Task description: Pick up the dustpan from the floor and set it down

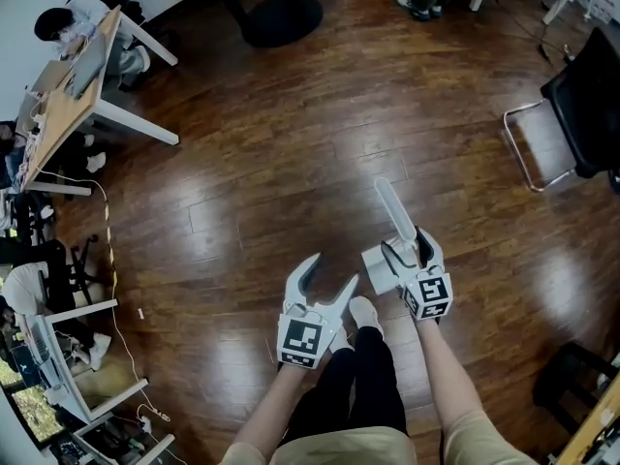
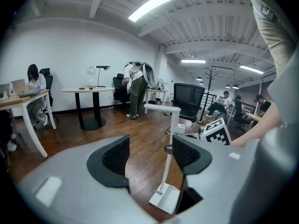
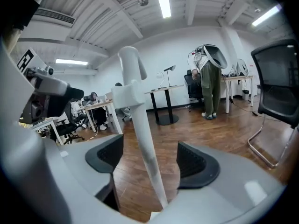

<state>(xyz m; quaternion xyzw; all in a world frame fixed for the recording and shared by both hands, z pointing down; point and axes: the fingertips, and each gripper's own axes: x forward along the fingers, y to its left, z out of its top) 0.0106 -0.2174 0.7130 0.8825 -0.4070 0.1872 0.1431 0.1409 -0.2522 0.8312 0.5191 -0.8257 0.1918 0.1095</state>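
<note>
Dustpan: the white plastic long-handled dustpan (image 1: 395, 219) stands on the dark wooden floor (image 1: 242, 192), its handle leaning toward 12 o'clock.
Right hand-held gripper (image 3: 149, 160): jaws fairly wide, with the handle between them and a gap on each side; not yet gripped.
Left hand-held gripper (image 1: 331, 271): at 9 o'clock of the pan, jaws narrow, nothing between them.
Step in hand: probably closing on the handle.
Doing it well: centre the handle on both pads and clamp firmly before lifting. Raise it straight so the pan does not swing, and keep the left one clear.
</note>
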